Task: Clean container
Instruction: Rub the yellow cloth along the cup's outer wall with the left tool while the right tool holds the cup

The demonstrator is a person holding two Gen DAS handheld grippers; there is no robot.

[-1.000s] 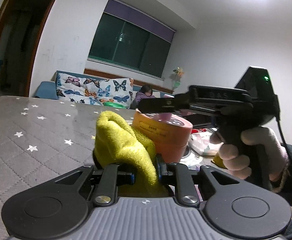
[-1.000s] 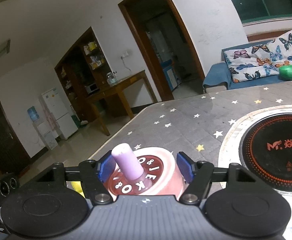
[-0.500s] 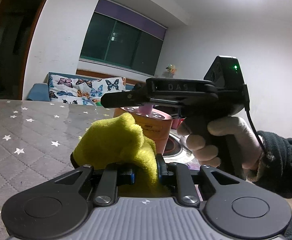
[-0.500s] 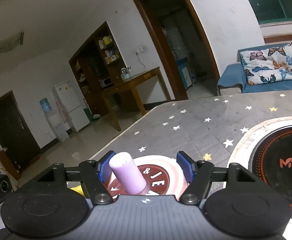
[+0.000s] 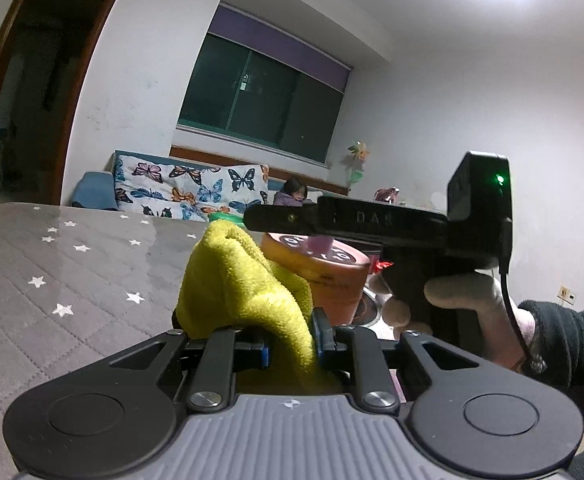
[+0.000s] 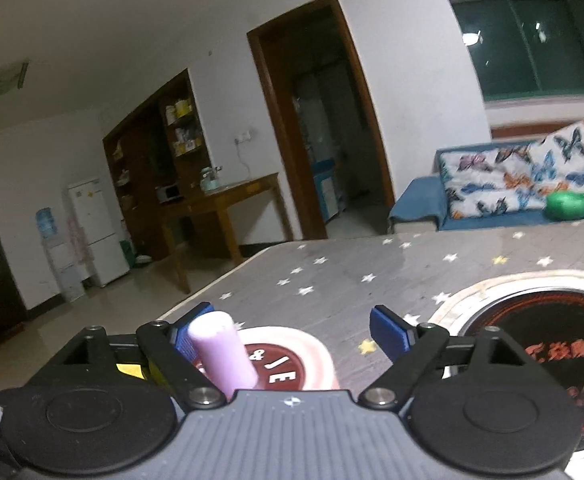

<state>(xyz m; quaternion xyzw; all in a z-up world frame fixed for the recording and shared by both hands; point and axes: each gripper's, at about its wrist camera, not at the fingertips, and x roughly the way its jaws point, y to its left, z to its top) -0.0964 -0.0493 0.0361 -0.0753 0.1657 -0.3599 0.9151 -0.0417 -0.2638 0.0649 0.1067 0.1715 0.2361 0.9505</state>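
Note:
My left gripper (image 5: 289, 344) is shut on a yellow cloth (image 5: 243, 284) that bunches up above its fingers. Just behind the cloth is a pink-orange round container (image 5: 324, 276) with a dark red lid and a lilac knob. My right gripper (image 5: 279, 216) reaches over the container's top, seen side-on in the left wrist view. In the right wrist view the container (image 6: 292, 364) with its lilac knob (image 6: 221, 350) sits low between the wide-apart blue fingers of my right gripper (image 6: 292, 330), which do not touch it. The cloth touches the container's near side.
A grey star-patterned tabletop (image 5: 51, 280) spreads to the left. A round induction hob (image 6: 532, 344) is set in the table right of the container. A sofa with butterfly cushions (image 5: 187, 192) and a seated person (image 5: 292, 194) lie beyond the table.
My right gripper's fingers have spread wider and lifted off the container, which now sits lower between them. The view has tilted up. The cloth stays held against the container's side.

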